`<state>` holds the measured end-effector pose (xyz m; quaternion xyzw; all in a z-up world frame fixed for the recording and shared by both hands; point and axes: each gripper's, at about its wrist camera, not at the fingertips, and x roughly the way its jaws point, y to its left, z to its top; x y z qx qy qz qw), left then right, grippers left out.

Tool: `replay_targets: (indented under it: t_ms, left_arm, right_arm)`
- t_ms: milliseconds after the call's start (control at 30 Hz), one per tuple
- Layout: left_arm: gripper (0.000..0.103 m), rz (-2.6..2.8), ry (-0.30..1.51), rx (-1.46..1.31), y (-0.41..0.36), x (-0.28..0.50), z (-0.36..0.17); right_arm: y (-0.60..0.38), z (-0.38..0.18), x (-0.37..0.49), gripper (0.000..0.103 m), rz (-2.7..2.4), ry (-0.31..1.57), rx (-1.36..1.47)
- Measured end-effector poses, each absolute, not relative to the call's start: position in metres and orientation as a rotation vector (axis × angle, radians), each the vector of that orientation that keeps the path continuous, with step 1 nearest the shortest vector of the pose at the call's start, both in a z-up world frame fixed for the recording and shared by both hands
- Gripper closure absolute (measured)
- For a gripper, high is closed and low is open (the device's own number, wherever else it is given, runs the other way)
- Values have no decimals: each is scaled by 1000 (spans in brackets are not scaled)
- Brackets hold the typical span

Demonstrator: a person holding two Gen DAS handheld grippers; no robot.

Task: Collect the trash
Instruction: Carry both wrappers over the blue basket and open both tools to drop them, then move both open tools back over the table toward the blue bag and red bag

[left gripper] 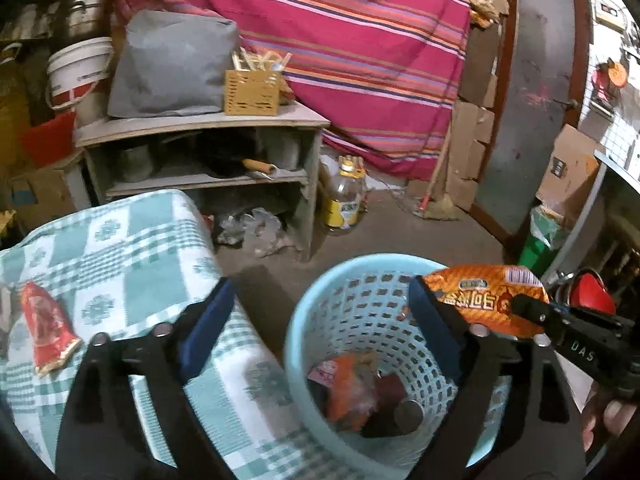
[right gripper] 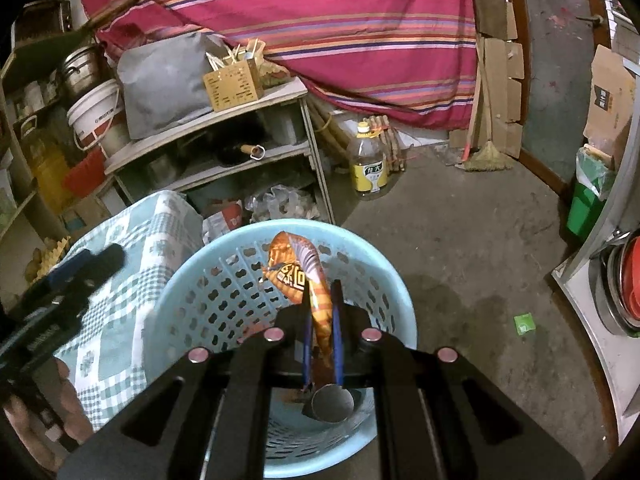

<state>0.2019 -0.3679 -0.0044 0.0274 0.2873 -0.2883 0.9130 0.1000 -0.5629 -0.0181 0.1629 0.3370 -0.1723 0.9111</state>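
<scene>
A light blue perforated trash basket (left gripper: 360,304) stands on the floor beside a table with a green checked cloth (left gripper: 132,248). Wrappers and a can (left gripper: 408,414) lie in the basket. My right gripper (right gripper: 321,292) is shut on an orange snack wrapper (right gripper: 308,276) and holds it over the basket (right gripper: 208,292). The wrapper (left gripper: 480,296) and right gripper (left gripper: 528,308) also show in the left wrist view. My left gripper (left gripper: 320,304) is open and empty, straddling the table edge and basket rim. A red wrapper (left gripper: 46,328) lies on the cloth at the left.
A wooden shelf unit (left gripper: 200,168) with a grey cushion and a yellow box stands behind the table. An oil bottle (right gripper: 368,164) and a broom (right gripper: 486,156) are on the concrete floor. A small green scrap (right gripper: 525,323) lies right of the basket. A green bin (right gripper: 588,204) stands far right.
</scene>
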Motion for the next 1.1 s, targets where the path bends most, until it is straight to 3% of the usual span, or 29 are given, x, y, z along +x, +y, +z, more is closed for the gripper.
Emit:
replay_targets:
  t_ms: [133, 200, 233, 267, 700, 1100]
  left_arm:
    - [9, -559, 573, 75, -351, 199, 2]
    - [7, -541, 562, 82, -341, 198, 6]
    - [6, -531, 557, 84, -335, 197, 8]
    - [6, -523, 552, 85, -331, 196, 10]
    - [6, -312, 474, 90, -213, 192, 35]
    - [6, -91, 461, 73, -100, 187, 28]
  right_arm:
    - [-558, -22, 107, 92, -348, 717, 335]
    - [-555, -26, 114, 71, -366, 737, 331]
    - [-554, -27, 115, 39, -379, 742, 330]
    - [-553, -29, 115, 30, -391, 741, 329]
    - [-505, -13, 125, 19, -383, 677, 286]
    - [-399, 0, 151, 12, -254, 627, 144]
